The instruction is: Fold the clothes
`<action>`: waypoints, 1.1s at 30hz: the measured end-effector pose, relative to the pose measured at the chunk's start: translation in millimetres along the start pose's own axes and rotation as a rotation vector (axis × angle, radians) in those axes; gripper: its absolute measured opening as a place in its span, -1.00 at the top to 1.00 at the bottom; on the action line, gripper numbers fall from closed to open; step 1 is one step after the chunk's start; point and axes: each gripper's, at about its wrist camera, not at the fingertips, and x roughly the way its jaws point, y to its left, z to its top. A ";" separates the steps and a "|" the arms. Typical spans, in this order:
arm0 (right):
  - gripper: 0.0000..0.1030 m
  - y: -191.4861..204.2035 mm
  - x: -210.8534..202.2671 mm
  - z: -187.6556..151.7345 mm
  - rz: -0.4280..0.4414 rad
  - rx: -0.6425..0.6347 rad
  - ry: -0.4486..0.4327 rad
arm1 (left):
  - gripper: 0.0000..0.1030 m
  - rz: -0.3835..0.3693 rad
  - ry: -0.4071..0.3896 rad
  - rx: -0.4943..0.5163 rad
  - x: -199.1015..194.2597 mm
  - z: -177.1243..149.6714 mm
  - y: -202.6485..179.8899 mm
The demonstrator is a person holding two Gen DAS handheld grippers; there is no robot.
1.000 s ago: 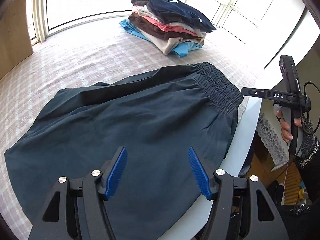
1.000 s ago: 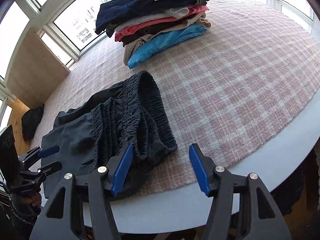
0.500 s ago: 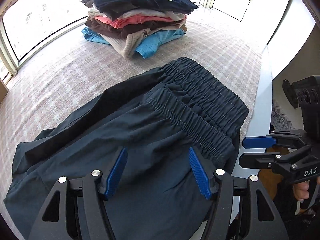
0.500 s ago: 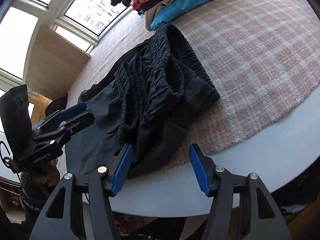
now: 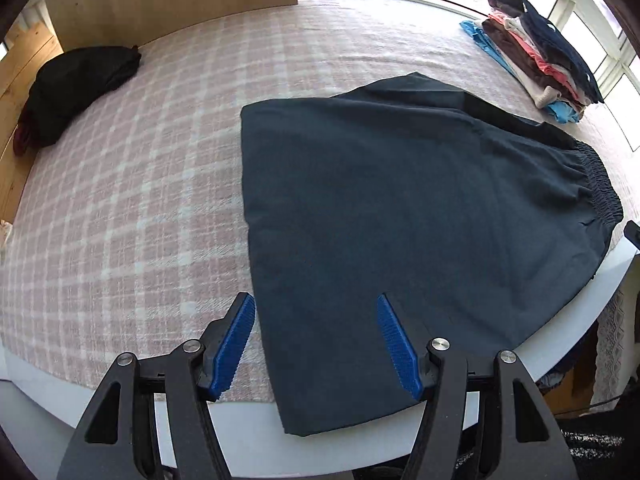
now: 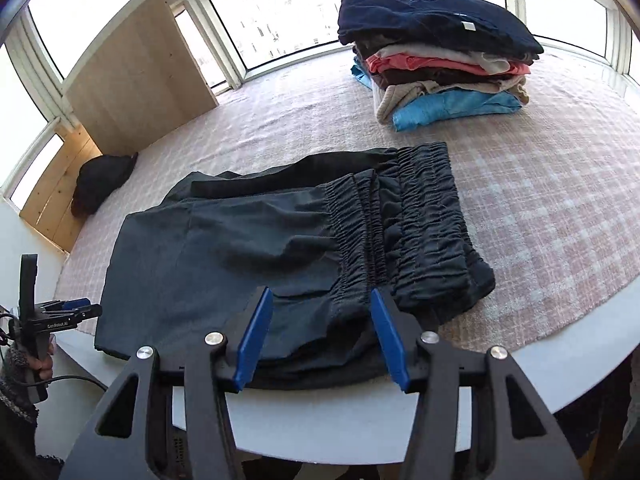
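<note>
Dark navy shorts (image 5: pixel 400 200) lie flat on the pink plaid tablecloth, with the hem end hanging slightly over the near table edge. Their elastic waistband (image 6: pixel 420 220) is bunched and doubled at the right end. My left gripper (image 5: pixel 316 298) is open, hovering over the hem corner with nothing between its blue pads. My right gripper (image 6: pixel 320 292) is open too, just above the near end of the waistband (image 5: pixel 600 184). The left gripper (image 6: pixel 76 308), held by a hand, also shows at the far left of the right wrist view.
A stack of folded clothes (image 6: pixel 436 56) sits toward the windows, beyond the waistband. A black bundle (image 5: pixel 76 88) lies at the far left by a wooden panel. The white table rim (image 5: pixel 240 432) curves along the near side. Bare tablecloth (image 5: pixel 140 200) stretches left of the shorts.
My left gripper has swung from the waistband end to the hem end of the shorts. My right gripper has come in over the waistband. Both stayed open.
</note>
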 end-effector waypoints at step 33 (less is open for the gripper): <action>0.27 55.4 19.9 15.2 -0.054 -0.056 -0.022 | 0.92 -0.296 -0.036 -0.068 7.1 -22.6 35.3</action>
